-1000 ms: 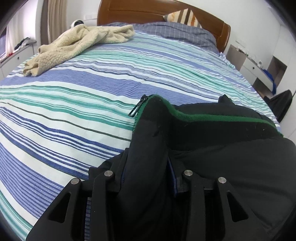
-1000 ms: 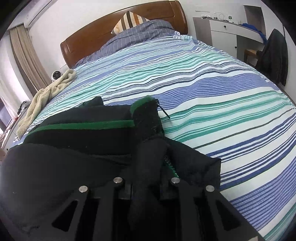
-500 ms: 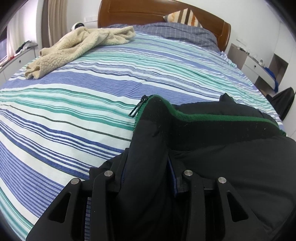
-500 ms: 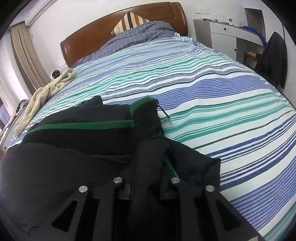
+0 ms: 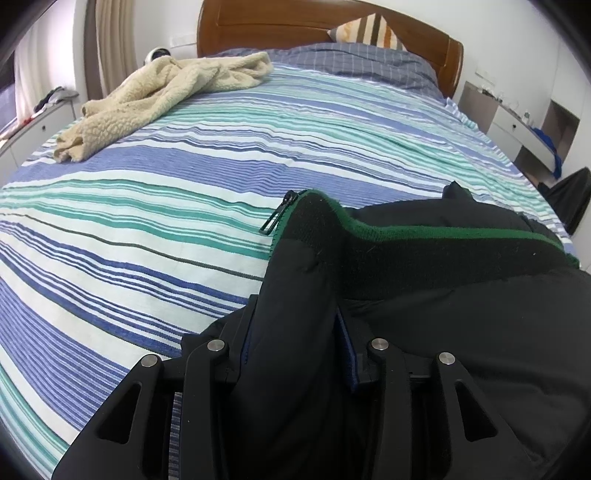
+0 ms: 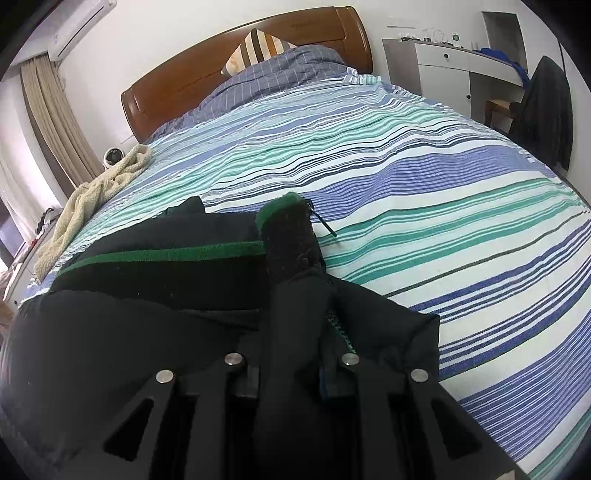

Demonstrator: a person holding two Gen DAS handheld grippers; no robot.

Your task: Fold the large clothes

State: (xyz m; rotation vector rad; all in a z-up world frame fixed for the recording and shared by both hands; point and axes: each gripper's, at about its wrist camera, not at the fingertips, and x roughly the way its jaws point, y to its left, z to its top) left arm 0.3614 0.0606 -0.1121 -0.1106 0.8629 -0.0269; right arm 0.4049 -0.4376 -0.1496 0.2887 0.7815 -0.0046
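Note:
A black jacket (image 5: pixel 461 295) with a green-edged collar and a zip lies on the striped bed. My left gripper (image 5: pixel 295 354) is shut on the jacket's left front edge just below the collar; the fabric bulges up between the fingers. My right gripper (image 6: pixel 291 362) is shut on the jacket (image 6: pixel 129 314) at its right front edge below the collar. The zip pull (image 5: pixel 277 218) hangs off the collar tip, and it also shows in the right wrist view (image 6: pixel 321 221). The fingertips are hidden under the cloth.
The bed (image 5: pixel 184 177) has a blue, green and white striped cover. A cream fleece garment (image 5: pixel 166 96) lies at the far left by the wooden headboard (image 5: pixel 295 26). White cabinets (image 6: pixel 461 74) and a dark garment on a chair (image 6: pixel 546 110) stand to the right.
Both grippers keep their hold on the jacket. The views shift slightly, with the far end of the bed sitting a little lower in frame.

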